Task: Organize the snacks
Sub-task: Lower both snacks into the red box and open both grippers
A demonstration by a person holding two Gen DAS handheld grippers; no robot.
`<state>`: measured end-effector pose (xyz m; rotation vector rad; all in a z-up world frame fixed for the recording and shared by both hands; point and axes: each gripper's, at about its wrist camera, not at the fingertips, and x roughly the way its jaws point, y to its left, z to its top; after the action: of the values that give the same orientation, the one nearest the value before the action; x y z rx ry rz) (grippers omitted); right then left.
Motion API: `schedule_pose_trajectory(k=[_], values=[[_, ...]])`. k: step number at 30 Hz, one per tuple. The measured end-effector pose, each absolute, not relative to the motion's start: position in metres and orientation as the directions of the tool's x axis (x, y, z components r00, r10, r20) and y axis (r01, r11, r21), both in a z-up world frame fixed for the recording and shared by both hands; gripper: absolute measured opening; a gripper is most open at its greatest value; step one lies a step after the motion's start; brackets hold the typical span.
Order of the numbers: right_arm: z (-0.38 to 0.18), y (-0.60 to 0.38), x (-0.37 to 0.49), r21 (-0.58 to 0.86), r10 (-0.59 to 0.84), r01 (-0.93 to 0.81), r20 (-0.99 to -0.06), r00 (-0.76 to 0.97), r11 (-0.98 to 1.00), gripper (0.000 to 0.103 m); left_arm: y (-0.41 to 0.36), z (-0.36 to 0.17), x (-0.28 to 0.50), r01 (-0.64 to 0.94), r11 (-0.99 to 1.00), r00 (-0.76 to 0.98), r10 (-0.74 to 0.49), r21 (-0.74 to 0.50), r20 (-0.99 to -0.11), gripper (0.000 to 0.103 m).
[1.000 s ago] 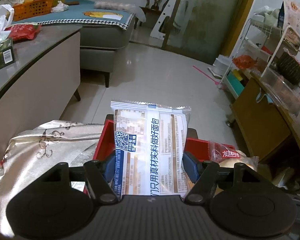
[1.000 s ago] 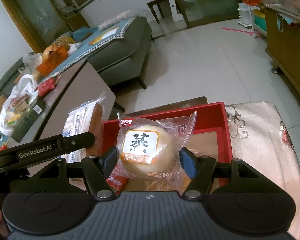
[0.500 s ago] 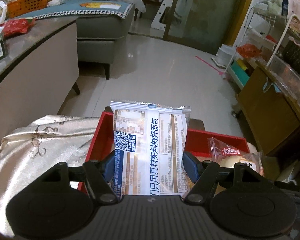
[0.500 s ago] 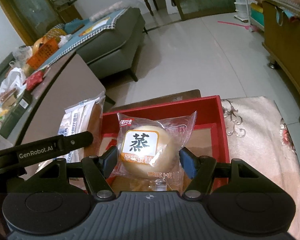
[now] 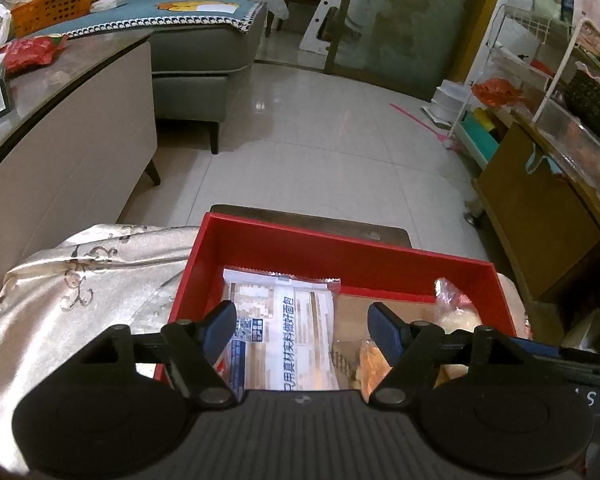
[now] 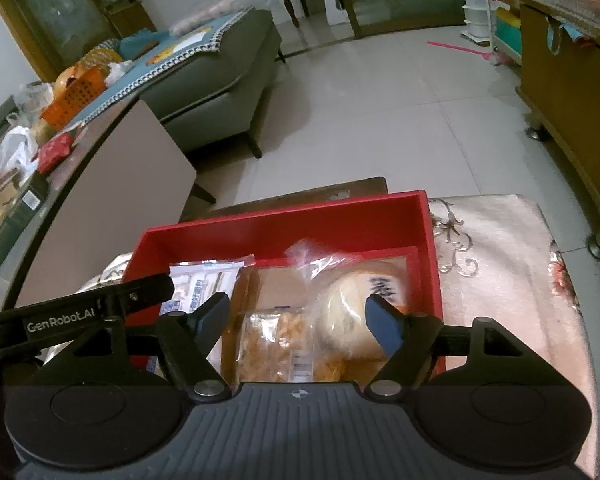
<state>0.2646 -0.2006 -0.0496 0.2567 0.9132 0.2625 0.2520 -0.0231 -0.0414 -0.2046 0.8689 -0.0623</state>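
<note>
A red box (image 5: 340,252) sits on a silky patterned cloth (image 5: 80,280). My left gripper (image 5: 302,328) is open above the box's left part, over a white and blue bread packet (image 5: 284,328) that lies inside. My right gripper (image 6: 298,318) is open above the box (image 6: 284,228), over a round bun in a clear wrapper (image 6: 352,304) lying at the right. A packet of golden snacks (image 6: 276,344) lies beside the bun. The bread packet (image 6: 204,280) and the left gripper's arm (image 6: 80,312) show at the left of the right wrist view.
A grey-topped counter (image 5: 60,92) with a red packet (image 5: 28,50) and an orange basket (image 5: 52,8) stands at the left. A grey sofa (image 5: 204,48) is behind it. A wooden cabinet (image 5: 540,200) and a wire rack (image 5: 532,60) stand at the right. Tiled floor lies beyond the box.
Both grippers have opened. The bread packet dropped from the left gripper into the box, and the bun dropped from the right gripper into the box.
</note>
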Motion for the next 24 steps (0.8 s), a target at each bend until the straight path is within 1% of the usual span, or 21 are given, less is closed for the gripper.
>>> schedule_pose_trajectory(k=[6, 16, 24], values=[[-0.044, -0.199, 0.255, 0.325, 0.336, -0.127, -0.741, 0.582, 0.937, 0.084, -0.019, -0.032, 0.238, -0.028, 0.975, 0.652, -0.148, -0.218, -0.744, 0.066], [-0.039, -0.196, 0.24, 0.315, 0.337, -0.141, -0.743, 0.579, 0.938, 0.087, -0.013, -0.03, 0.224, -0.04, 0.977, 0.646, -0.134, -0.208, -0.751, 0.066], [-0.039, -0.192, 0.228, 0.3, 0.336, -0.159, -0.753, 0.565, 0.94, 0.088, 0.002, -0.034, 0.202, -0.041, 0.985, 0.628, -0.107, -0.17, -0.771, 0.066]])
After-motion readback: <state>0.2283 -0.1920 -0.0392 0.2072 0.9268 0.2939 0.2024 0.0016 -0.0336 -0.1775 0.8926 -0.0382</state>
